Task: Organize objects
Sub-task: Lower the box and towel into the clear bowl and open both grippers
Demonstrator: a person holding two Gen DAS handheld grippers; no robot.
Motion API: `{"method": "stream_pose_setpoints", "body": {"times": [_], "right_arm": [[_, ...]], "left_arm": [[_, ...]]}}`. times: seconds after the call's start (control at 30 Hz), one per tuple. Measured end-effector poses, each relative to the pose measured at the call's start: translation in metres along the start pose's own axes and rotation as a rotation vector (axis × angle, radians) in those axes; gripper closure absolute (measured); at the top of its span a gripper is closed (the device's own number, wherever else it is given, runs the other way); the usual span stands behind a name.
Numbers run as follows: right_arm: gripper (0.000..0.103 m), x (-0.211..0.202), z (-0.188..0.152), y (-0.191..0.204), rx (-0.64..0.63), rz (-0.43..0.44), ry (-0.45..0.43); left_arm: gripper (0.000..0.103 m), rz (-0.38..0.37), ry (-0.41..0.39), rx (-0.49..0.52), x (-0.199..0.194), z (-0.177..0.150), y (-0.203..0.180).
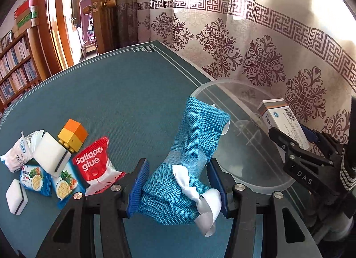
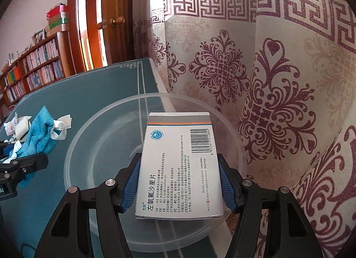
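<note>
Far left of the teal table mat [image 1: 111, 102], left wrist view: a loose cluster of small items. A crumpled white packet [image 1: 16, 153] lies at the outer edge. A white sponge block [image 1: 51, 153] leans over two blue noodle sachets [image 1: 47, 180], and a second white sponge [image 1: 16, 197] lies just in front of them. An orange-and-yellow toy brick [image 1: 73, 134] stands behind the block. A red "Balloon glue" packet [image 1: 96, 164] lies to the right of the cluster, touching the nearer blue sachet.

Centre: the left gripper [image 1: 179, 188] pinches a blue woven pouch [image 1: 189, 153] tied with a white ribbon [image 1: 200, 195] — both blue pads press into the fabric at its lower end. The pouch is held above the mat, its upper end reaching over the near-left rim of the clear plastic bowl [image 1: 262, 182].

Right: the clear bowl stands on the mat close to the patterned curtain [image 1: 267, 58]. In the right wrist view, the right gripper [image 2: 179, 182] clamps a white medicine box [image 2: 178, 164] by its long sides, printed face and barcode up. The box is held over the interior of the bowl [image 2: 89, 138] — whether it touches the bowl floor cannot be determined. The left gripper with its pouch appears at the left edge of this view, just beside the bowl rim.
</note>
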State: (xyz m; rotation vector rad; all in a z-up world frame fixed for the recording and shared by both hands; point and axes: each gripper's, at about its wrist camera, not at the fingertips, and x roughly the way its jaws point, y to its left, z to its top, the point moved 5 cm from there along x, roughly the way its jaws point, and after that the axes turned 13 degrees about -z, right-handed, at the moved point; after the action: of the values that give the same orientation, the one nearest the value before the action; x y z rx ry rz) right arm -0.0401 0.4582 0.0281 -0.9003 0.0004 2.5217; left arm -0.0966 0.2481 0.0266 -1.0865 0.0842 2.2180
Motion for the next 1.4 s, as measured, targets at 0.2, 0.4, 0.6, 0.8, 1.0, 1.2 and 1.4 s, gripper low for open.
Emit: {"method": "stream_pose_setpoints", "body": {"times": [0.2, 0.4, 0.6, 0.8, 1.0, 1.2, 1.4], "right_arm": [[0.038, 0.002, -0.003, 0.0, 0.01, -0.002, 0.01], [0.038, -0.003, -0.005, 0.001, 0.014, 0.001, 0.004], [0.038, -0.008, -0.005, 0.004, 0.01, -0.002, -0.015], [0.038, -0.008, -0.006, 0.006, 0.003, -0.005, -0.024], [0.038, -0.01, -0.007, 0.009, 0.001, -0.002, -0.033], [0.038, -0.016, -0.007, 0.013, -0.009, 0.004, -0.055], [0.038, -0.025, -0.008, 0.019, -0.006, 0.029, -0.079]], "left_arm": [[0.046, -0.037, -0.009, 0.004, 0.011, 0.017, -0.009], [0.046, -0.076, -0.003, 0.003, 0.022, 0.029, -0.018], [0.041, -0.112, -0.01, 0.006, 0.033, 0.039, -0.026], [0.012, -0.125, -0.045, -0.018, 0.03, 0.039, -0.018], [0.012, -0.028, -0.068, -0.022, 0.022, 0.033, -0.001], [0.01, 0.022, -0.074, -0.021, 0.014, 0.023, 0.007], [0.007, 0.045, -0.082, -0.032, 0.004, 0.012, 0.017]]}}
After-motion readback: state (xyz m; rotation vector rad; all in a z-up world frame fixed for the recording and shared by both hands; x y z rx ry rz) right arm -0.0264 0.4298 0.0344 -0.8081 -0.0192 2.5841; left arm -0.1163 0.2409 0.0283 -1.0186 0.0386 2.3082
